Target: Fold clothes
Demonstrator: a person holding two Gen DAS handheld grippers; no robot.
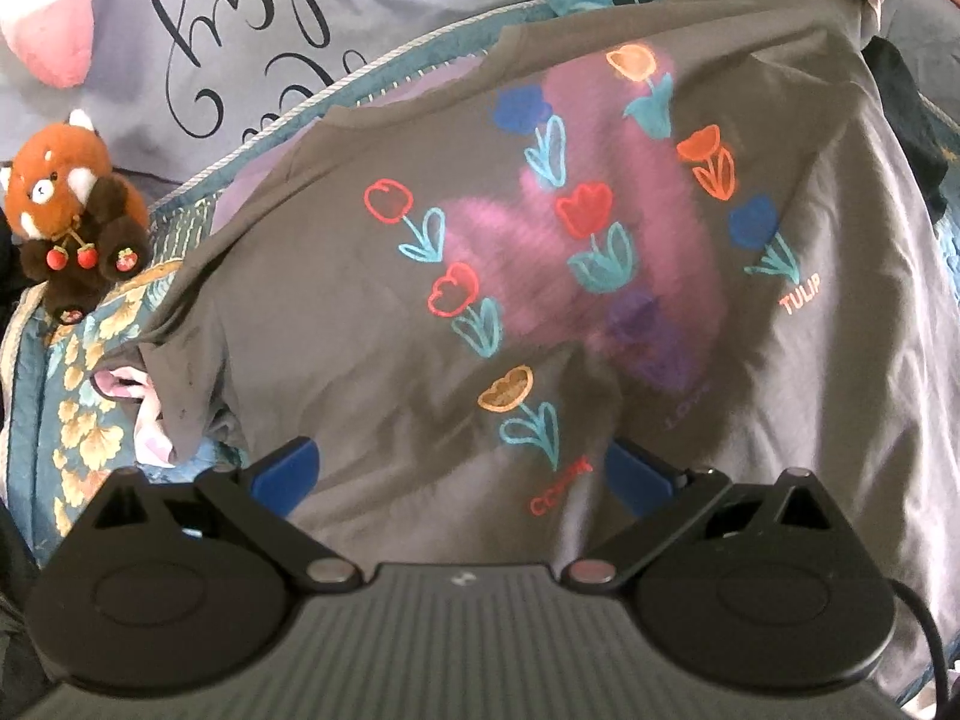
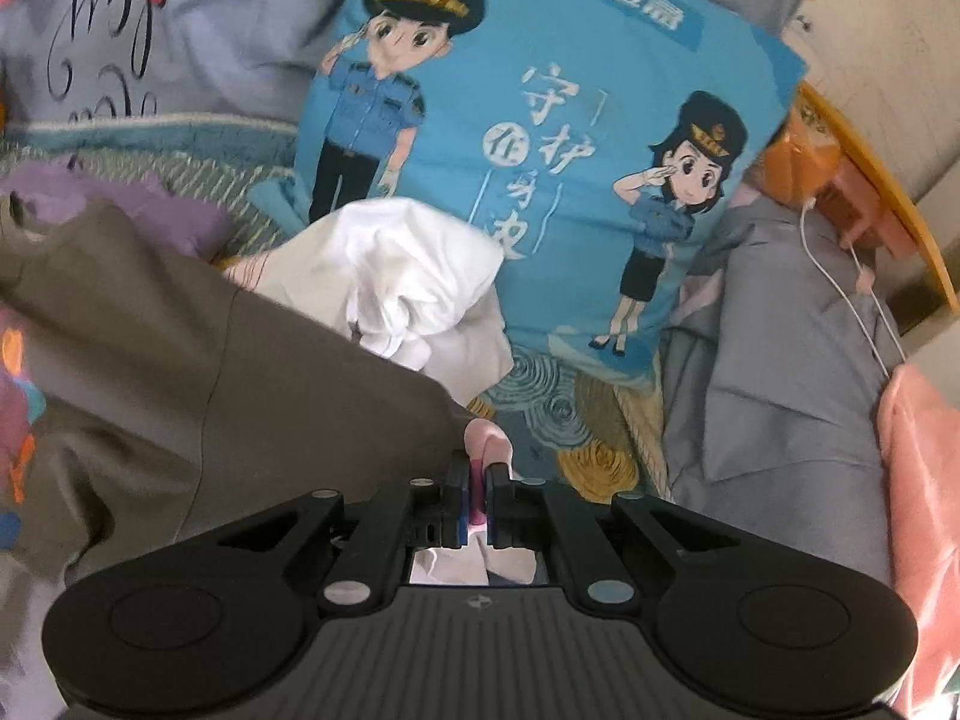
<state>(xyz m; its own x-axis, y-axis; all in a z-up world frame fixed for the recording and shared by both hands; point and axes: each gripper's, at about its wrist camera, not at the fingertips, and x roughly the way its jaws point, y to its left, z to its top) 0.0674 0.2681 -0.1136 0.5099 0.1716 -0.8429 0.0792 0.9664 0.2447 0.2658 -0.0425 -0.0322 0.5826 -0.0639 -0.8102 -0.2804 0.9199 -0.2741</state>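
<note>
On the bed [image 1: 72,396], which has a blue cover with yellow leaves, one grey T-shirt [image 1: 456,276] lies spread out. It carries a print of tulips: I count about ten of them in red, orange, blue and purple, with the word "TULIP" at one side. A pink and purple glow shows through the middle of the cloth.

The left gripper [image 1: 459,480] is low over the near part of the T-shirt. Its jaws stand wide, and the cloth lies between the two blue pads without being pinched. The right gripper [image 2: 476,495] is at a far corner of the same T-shirt [image 2: 198,360]; its jaws are narrow and closed on a pink and white piece of fabric at the edge of the grey cloth. Whether the grey cloth itself is also caught there I cannot tell.

Just beside the T-shirt there is one crumpled white garment [image 2: 408,288]. Behind it stands one blue pillow [image 2: 540,138] with two cartoon officers. One grey pillow [image 1: 252,30] with black script lies at the head of the bed. One red panda toy [image 1: 66,204] sits at the left edge. One white cable [image 2: 852,288] runs over a grey sheet [image 2: 774,360].
</note>
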